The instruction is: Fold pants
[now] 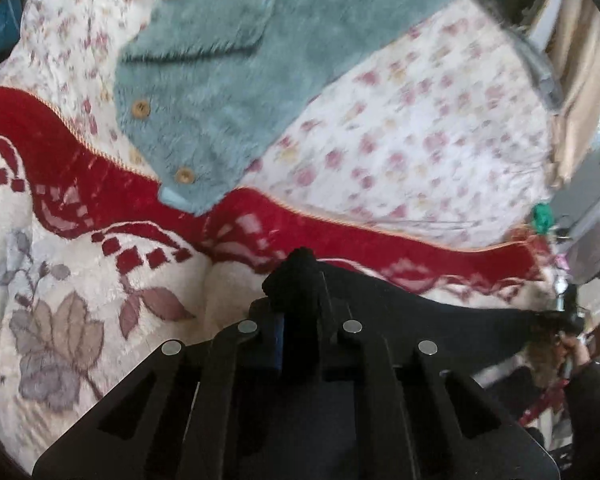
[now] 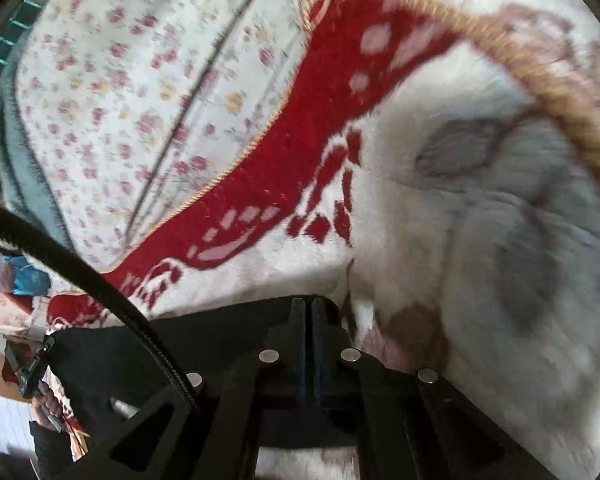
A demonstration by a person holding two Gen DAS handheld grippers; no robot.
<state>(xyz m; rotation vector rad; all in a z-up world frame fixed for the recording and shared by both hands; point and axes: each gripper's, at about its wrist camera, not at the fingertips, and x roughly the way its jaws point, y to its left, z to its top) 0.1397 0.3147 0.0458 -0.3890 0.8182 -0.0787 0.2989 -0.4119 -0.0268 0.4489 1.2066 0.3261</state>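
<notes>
Bedding covers the whole scene: a plush cream blanket (image 1: 80, 280) with a red border lies near, overlapping a floral sheet (image 1: 420, 132) farther off. On the sheet rests a teal fleece jacket (image 1: 220, 80) with wooden buttons. Black pants (image 1: 440, 316) stretch taut between both tools, above the blanket. The left gripper (image 1: 300, 276) is clamped on a bunched corner of the fabric. The right gripper (image 2: 310, 312) has its jaws pressed together on the opposite edge. A black cable (image 2: 80, 272) crosses the right view.

Both grippers, left (image 1: 300, 276) and right (image 2: 310, 312), are matte black with round silver magnets; a ribbed black cable (image 2: 80, 268) arcs beside the right one.
</notes>
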